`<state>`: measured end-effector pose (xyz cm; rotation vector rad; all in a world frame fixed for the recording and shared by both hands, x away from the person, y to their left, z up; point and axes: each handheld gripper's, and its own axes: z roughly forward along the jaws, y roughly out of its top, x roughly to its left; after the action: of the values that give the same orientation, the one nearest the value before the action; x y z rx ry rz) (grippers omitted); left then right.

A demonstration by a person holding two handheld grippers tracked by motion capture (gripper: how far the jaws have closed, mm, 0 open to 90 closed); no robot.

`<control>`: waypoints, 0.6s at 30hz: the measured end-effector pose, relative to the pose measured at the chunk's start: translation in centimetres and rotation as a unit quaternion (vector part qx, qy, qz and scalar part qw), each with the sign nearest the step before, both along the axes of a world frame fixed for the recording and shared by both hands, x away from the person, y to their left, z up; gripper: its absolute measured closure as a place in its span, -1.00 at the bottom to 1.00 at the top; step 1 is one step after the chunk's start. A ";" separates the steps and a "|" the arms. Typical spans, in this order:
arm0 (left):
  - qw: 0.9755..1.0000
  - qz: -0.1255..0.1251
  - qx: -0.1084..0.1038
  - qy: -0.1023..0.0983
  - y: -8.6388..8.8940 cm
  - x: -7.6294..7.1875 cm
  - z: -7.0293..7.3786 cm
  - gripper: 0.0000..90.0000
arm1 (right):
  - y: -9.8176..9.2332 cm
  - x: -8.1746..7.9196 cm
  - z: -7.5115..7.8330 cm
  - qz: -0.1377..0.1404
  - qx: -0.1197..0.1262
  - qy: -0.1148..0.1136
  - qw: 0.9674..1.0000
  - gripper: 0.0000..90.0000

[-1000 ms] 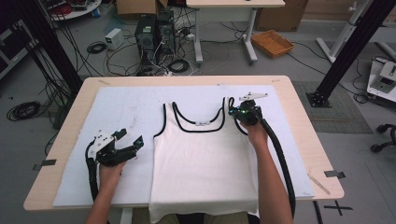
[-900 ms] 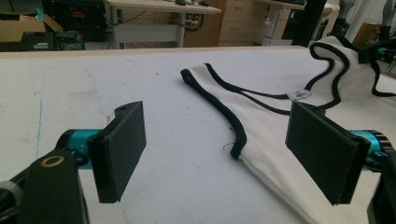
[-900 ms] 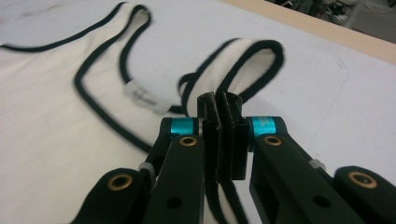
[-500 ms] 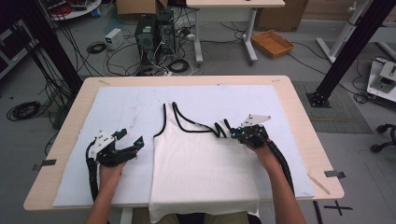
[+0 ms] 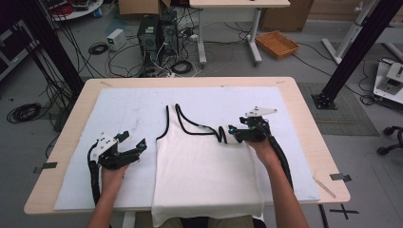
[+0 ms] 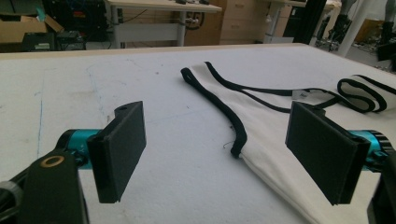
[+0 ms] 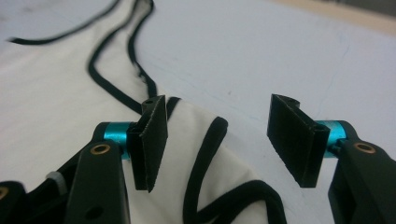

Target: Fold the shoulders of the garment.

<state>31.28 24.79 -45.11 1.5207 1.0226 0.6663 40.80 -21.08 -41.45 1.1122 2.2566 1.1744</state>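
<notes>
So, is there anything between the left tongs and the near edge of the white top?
Nothing visible. The open left tongs rest beside the white black-trimmed tank top, with bare white table cover between them and its side edge.

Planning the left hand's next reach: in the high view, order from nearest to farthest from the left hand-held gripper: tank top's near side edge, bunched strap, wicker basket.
1. Tank top's near side edge, just right of the left hand-held gripper.
2. Bunched strap, across the shirt by the right hand-held gripper.
3. Wicker basket, on the floor beyond the table.
</notes>
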 end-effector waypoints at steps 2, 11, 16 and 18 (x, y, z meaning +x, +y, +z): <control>1.000 -0.001 -0.001 0.000 0.0 0.0 0.0 -0.55 | 0.8 1.2 -0.5 -0.002 -0.012 0.021 1.000 -0.11; 1.000 -0.001 -0.003 0.002 0.1 0.0 0.0 -0.55 | 1.1 1.5 -0.2 0.052 -0.039 0.012 0.998 0.95; 1.000 -0.001 -0.001 0.000 0.0 0.0 0.0 -0.55 | 0.4 -1.3 0.9 0.087 -0.002 -0.028 0.996 0.95; 1.000 -0.001 -0.002 -0.001 0.0 0.0 0.0 -0.55 | 0.1 -2.9 0.8 0.104 0.000 -0.042 0.994 0.95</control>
<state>31.28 24.79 -45.13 1.5169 1.0203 0.6628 37.95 -21.01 -40.63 0.8269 2.3502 1.2756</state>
